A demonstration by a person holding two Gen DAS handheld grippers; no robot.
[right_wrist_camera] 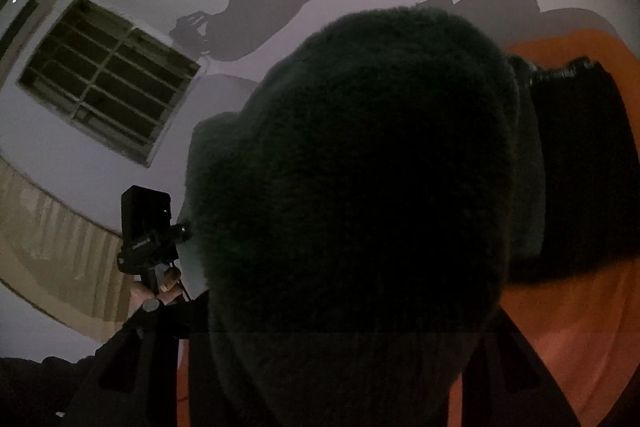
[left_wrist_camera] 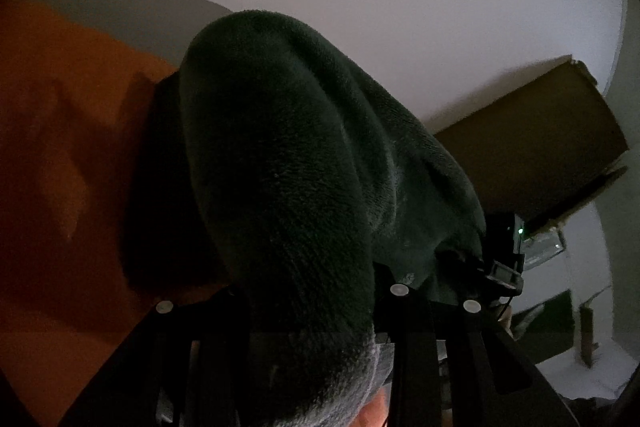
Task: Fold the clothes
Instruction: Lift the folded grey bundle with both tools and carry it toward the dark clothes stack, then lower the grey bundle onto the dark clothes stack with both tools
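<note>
Each hand-held gripper, left and right, pinches the dark green fleece garment, which bulges in front of both lenses above the orange bed. Folding looks midway; laying flat remains.

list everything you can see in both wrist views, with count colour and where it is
fleece garment: 1, dark green, bunched over each gripper, filling the middle of both views
bed cover: 1, orange, left of left wrist view, right of right wrist view
dark cloth: 1, black, on the orange cover, right of right wrist view
cardboard box: 1, brown, right of left wrist view
window: 1, dark panes behind bars, upper left of right wrist view
curtain: 1, beige, left edge of right wrist view
wall: pale grey, behind everything
left gripper: 1, black, lower left of right wrist view, fingertips hidden by fleece
hand: 1, holding that gripper's handle
</note>
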